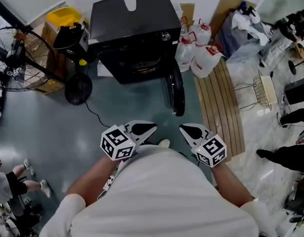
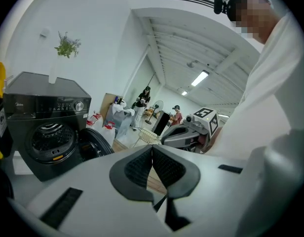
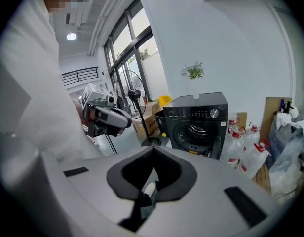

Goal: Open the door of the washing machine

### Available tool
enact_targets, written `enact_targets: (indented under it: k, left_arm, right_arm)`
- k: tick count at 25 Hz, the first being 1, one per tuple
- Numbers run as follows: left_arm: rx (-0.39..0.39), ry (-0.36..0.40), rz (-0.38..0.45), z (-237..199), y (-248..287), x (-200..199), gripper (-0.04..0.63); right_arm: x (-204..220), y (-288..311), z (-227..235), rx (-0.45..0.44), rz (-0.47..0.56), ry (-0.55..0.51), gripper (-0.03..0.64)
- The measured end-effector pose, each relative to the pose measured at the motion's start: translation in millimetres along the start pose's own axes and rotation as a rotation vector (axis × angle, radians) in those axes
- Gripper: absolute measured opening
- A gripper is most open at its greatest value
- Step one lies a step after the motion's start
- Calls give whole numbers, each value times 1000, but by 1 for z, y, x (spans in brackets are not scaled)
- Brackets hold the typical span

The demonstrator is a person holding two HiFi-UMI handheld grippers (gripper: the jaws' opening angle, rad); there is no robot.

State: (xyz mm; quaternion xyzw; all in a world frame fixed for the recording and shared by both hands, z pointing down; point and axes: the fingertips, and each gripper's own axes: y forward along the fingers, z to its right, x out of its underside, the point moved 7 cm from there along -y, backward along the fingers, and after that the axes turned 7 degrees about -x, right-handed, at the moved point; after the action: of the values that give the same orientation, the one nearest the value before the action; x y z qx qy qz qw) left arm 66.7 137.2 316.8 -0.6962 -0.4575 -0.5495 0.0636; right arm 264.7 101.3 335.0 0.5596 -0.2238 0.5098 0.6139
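The black front-loading washing machine (image 1: pixel 134 28) stands at the far side of the floor. Its round door (image 1: pixel 177 90) hangs swung out to the right and the drum mouth is uncovered. Both grippers are held close to the person's body, well short of the machine. My left gripper (image 1: pixel 142 130) is shut with nothing in it, and its pads meet in the left gripper view (image 2: pixel 152 149). My right gripper (image 1: pixel 191 131) also looks shut and empty, tips together (image 3: pixel 153 149). Each gripper view shows the machine (image 2: pixel 43 127) (image 3: pixel 196 122) with its door (image 2: pixel 95 144) (image 3: pixel 217 147) ajar.
A standing fan (image 1: pixel 19 58) and its round base (image 1: pixel 78 89) are left of the machine, by a yellow box (image 1: pixel 63 16). White jugs (image 1: pixel 199 51) and a slatted wooden board (image 1: pixel 218 107) lie to its right. A wire basket (image 1: pixel 265 90) sits further right. People stand at the edges.
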Motion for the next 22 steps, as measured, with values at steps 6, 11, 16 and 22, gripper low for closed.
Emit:
enact_targets:
  k: [6,11,16,22]
  left_arm:
    - [3,3,1,1,2,1,18]
    - [0,1,-2,2,4,1,18]
    - [-4,3,-11,3,7,2,18]
    - [-3,4,-15,2,12,-1,18]
  right_arm:
    - [2,-2,-2,2,-2,-3,8]
    - [3,-4,-1,1,-4,-6,8]
    - [6,-7,2,3,-4,-5,8]
    - [7,-10,6,8,-4,-2,8]
